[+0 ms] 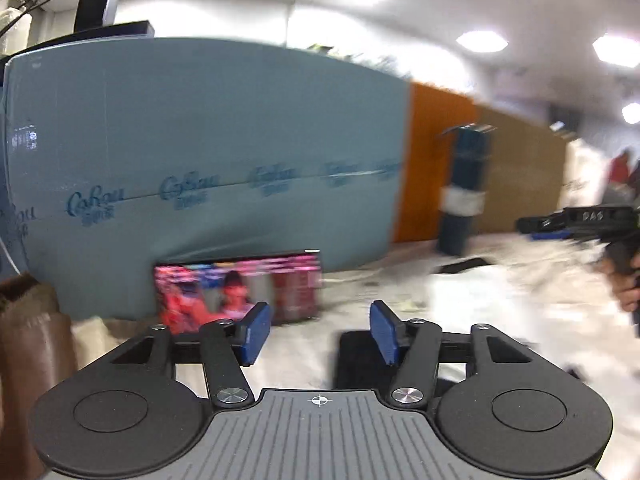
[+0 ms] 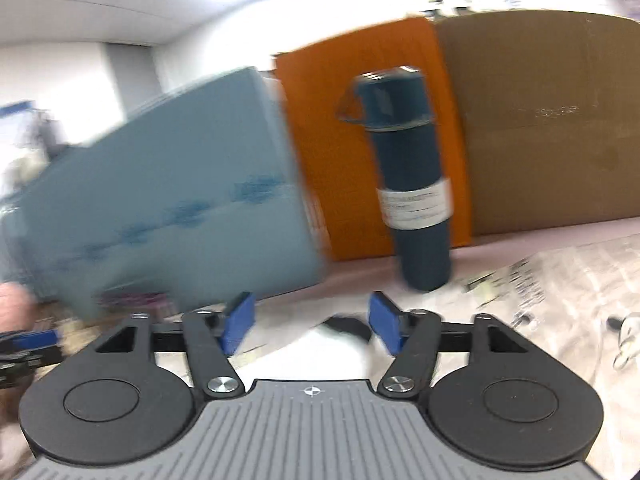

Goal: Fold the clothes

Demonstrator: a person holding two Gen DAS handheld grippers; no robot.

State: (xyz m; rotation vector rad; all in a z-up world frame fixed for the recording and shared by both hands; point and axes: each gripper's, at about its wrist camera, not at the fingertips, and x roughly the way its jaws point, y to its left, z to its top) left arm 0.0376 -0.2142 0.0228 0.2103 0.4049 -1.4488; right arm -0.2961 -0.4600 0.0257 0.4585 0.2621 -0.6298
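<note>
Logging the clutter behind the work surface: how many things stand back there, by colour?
Light blue: 1, pack
Orange: 1, board
Brown: 1, cardboard
Dark blue: 1, flask
Pink-red: 1, box
Total: 5

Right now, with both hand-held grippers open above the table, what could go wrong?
1. The tall dark blue bottle stands upright just beyond the right hand-held gripper; a forward sweep could topple it.
2. Both views are motion-blurred, so the white garment could be grasped badly.
</note>
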